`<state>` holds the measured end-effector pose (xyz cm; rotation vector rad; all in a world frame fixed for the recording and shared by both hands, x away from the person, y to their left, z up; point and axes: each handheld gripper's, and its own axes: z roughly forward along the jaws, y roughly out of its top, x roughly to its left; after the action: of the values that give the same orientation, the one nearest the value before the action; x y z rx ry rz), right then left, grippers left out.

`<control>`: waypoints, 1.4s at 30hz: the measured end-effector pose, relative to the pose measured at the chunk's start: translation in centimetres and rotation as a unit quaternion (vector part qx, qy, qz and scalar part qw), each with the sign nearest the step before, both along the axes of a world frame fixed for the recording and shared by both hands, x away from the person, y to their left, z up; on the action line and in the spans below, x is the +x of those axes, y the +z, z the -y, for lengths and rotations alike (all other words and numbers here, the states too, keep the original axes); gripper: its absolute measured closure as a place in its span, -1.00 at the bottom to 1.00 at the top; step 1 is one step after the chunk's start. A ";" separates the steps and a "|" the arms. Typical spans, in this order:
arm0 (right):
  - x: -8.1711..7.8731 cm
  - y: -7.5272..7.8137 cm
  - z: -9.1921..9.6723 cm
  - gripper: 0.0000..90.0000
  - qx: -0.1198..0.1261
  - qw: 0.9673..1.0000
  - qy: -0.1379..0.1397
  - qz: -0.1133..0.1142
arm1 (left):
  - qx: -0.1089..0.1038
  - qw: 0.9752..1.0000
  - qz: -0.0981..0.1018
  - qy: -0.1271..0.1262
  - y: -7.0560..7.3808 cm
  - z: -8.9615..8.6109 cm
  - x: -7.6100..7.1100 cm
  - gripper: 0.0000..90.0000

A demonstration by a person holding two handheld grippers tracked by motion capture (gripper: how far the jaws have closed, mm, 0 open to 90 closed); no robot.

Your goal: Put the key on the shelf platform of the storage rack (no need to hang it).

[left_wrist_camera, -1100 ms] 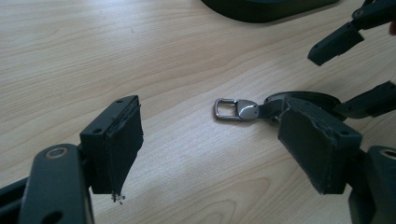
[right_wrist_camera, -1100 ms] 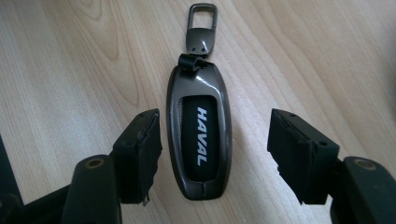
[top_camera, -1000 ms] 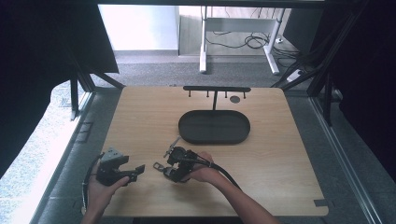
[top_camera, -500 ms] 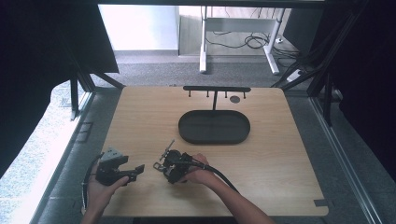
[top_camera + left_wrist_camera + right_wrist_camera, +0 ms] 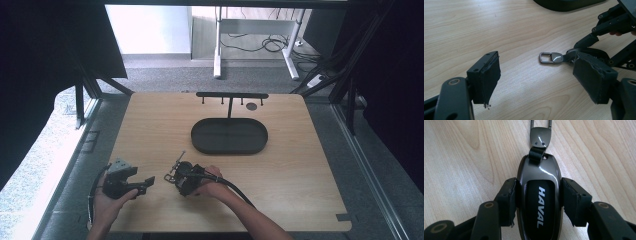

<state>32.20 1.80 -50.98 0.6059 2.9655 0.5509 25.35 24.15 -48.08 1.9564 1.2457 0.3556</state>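
Your right gripper (image 5: 537, 197) pinches a glossy dark car key fob marked HAVAL (image 5: 539, 195) by its sides, low over the near-left of the pale wooden table (image 5: 300, 170), its silver metal clip loop (image 5: 551, 57) pointing at your left gripper (image 5: 536, 82), whose jaws stand spread and empty. Likely next: carry the fob to the black hook rack (image 5: 231, 95) above the black oval tray (image 5: 229, 136), loop leading.

Lab-like workspace: framed wooden table (image 5: 150, 125), floor cables (image 5: 270, 44).
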 end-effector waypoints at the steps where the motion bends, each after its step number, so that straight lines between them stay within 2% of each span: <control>1: 0.0 0.0 0.0 0.08 0.000 1.000 0.000 0.000 | 0.000 1.000 0.000 0.000 0.0 0.0 0.0 -0.51; 10: 0.2 0.2 0.2 0.09 0.004 1.000 -0.006 -0.012 | 0.000 1.000 0.001 0.002 0.0 0.0 0.0 -0.50; 12: 0.2 0.6 0.3 0.09 0.014 1.000 -0.003 -0.016 | 0.001 1.000 0.001 0.002 0.0 -0.1 0.0 -0.51; 17: 0.1 2.1 0.8 0.09 0.038 0.999 0.000 -0.008 | 0.000 1.000 0.002 0.002 0.1 -0.1 0.0 -0.50; 21: 0.2 3.6 1.6 0.09 0.060 0.998 -0.012 -0.009 | 0.001 1.000 0.002 0.002 0.1 -0.1 0.0 -0.50; 34: 0.1 6.9 4.1 0.09 0.085 0.996 -0.022 0.017 | 0.000 1.000 0.000 0.002 0.0 0.2 0.0 -0.51; 42: 0.4 7.8 5.4 0.09 0.093 0.995 -0.023 0.025 | 0.002 1.000 0.001 -0.001 -0.1 0.3 0.0 -0.51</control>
<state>32.61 -3.59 -43.14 0.6636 2.8660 0.8315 25.35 23.90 -48.13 1.9605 1.2439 0.3593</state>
